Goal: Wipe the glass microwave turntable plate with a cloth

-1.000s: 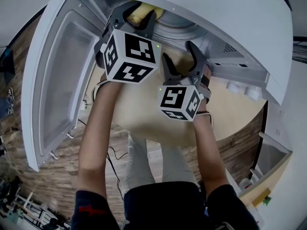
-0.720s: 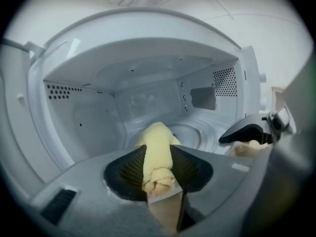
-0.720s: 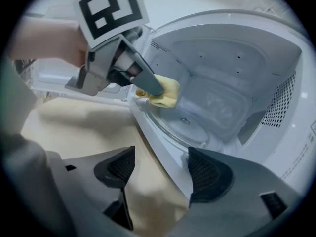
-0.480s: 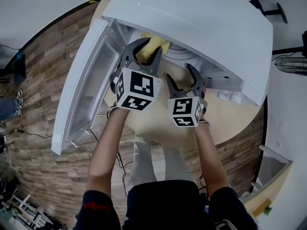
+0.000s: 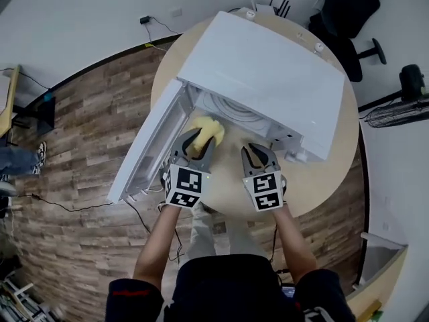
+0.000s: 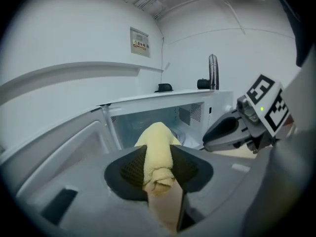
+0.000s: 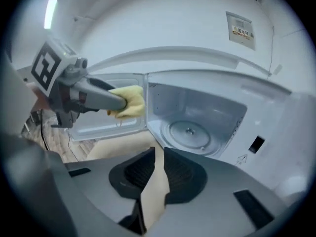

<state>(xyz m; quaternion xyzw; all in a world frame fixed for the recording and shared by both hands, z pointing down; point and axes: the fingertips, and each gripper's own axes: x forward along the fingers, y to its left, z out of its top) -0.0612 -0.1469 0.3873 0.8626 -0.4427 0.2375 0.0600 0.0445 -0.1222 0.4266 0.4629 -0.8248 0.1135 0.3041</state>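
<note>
Now our left gripper (image 5: 198,141) grips the cloth (image 6: 157,137), seemingly nearer the turntable plate (image 5: 231,111) up-frame; our right gripper (image 7: 157,154), empty, has just been closing, jaws almost together.

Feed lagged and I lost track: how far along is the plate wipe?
Done: microwave door open, yellow cloth clamped in the left tongs. In hand: cloth is held in front of the glass turntable plate, not touching it. Left: whether the plate is already wiped doesn't show; if not, wipe it.
</note>
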